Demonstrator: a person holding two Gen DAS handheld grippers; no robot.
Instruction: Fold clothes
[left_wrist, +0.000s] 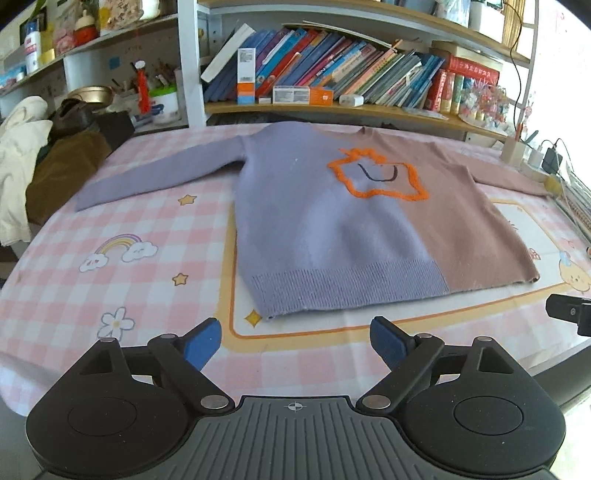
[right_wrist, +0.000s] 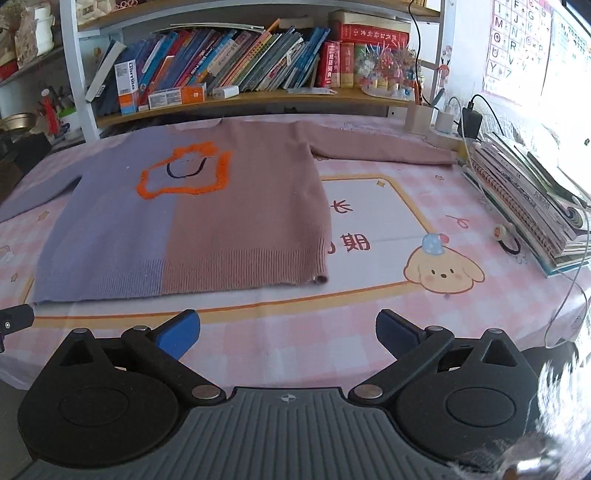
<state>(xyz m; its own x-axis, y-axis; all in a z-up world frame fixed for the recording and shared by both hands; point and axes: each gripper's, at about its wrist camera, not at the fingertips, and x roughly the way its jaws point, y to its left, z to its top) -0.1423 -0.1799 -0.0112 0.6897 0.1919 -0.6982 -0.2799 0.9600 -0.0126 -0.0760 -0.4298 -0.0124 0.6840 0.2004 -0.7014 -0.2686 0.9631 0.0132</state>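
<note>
A sweater (left_wrist: 332, 229), half lilac and half brown with an orange outline on the chest, lies flat and face up on the pink checked tablecloth (left_wrist: 122, 280), sleeves spread out to both sides. It also shows in the right wrist view (right_wrist: 184, 214). My left gripper (left_wrist: 295, 341) is open and empty, just in front of the lilac hem. My right gripper (right_wrist: 288, 332) is open and empty, in front of the brown hem corner. The tip of the right gripper shows at the left wrist view's right edge (left_wrist: 569, 314).
A bookshelf (left_wrist: 332, 107) full of books runs along the far side. A pile of clothes (left_wrist: 44, 166) lies at the left end. A stack of notebooks (right_wrist: 528, 199), a charger with cables (right_wrist: 469, 118) and a hair tie (right_wrist: 508, 240) sit at the right.
</note>
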